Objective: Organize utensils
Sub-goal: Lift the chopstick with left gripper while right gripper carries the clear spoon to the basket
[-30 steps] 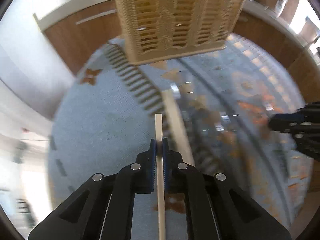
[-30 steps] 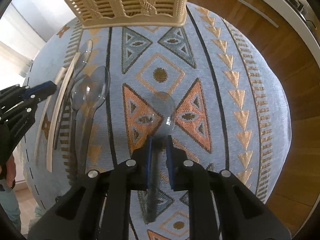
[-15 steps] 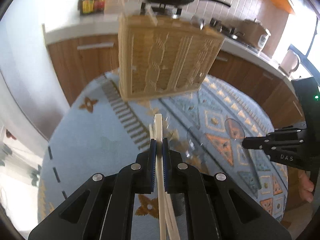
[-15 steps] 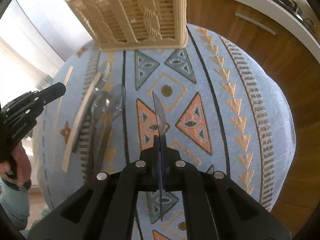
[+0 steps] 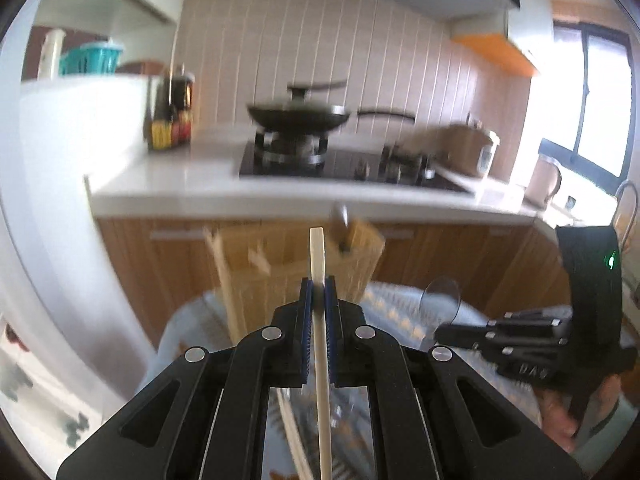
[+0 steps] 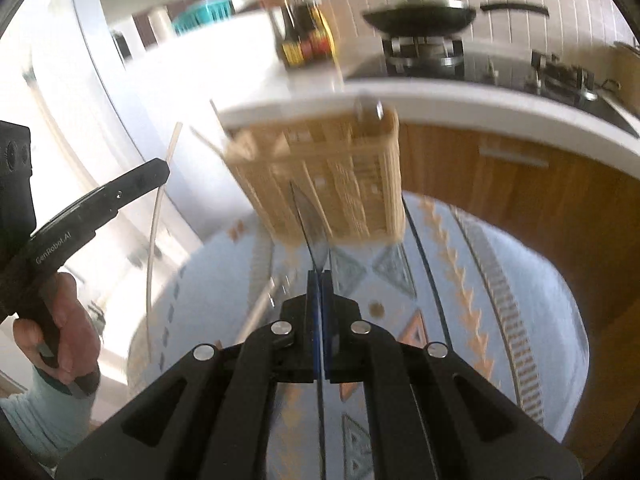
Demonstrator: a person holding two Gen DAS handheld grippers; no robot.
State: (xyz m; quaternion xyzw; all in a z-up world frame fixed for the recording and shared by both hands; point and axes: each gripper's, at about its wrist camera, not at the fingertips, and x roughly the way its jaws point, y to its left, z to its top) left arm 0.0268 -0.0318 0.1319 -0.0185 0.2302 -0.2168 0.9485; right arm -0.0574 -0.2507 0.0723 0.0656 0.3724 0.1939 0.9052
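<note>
My left gripper [image 5: 317, 294] is shut on a pale wooden chopstick [image 5: 318, 264], lifted well above the table and pointing up toward the woven basket [image 5: 296, 268]. My right gripper [image 6: 319, 280] is shut on a clear plastic spoon [image 6: 308, 220], held edge-on and raised in front of the basket [image 6: 332, 184]. In the left wrist view the spoon's bowl [image 5: 441, 300] sticks out of the right gripper [image 5: 464, 330]. In the right wrist view the left gripper [image 6: 132, 186] holds the chopstick [image 6: 158, 216] at the left. The basket holds several utensils.
The patterned blue and orange tablecloth [image 6: 480, 280] covers the round table. More utensils lie on it below the left gripper [image 5: 296, 440]. Behind are wooden cabinets [image 6: 520, 184], a white counter [image 5: 168, 172] and a stove with a black pan [image 5: 298, 118].
Both grippers have risen from the tablecloth and tilted up toward the basket, carrying the chopstick and the clear spoon. The spoon has turned edge-on in the right gripper.
</note>
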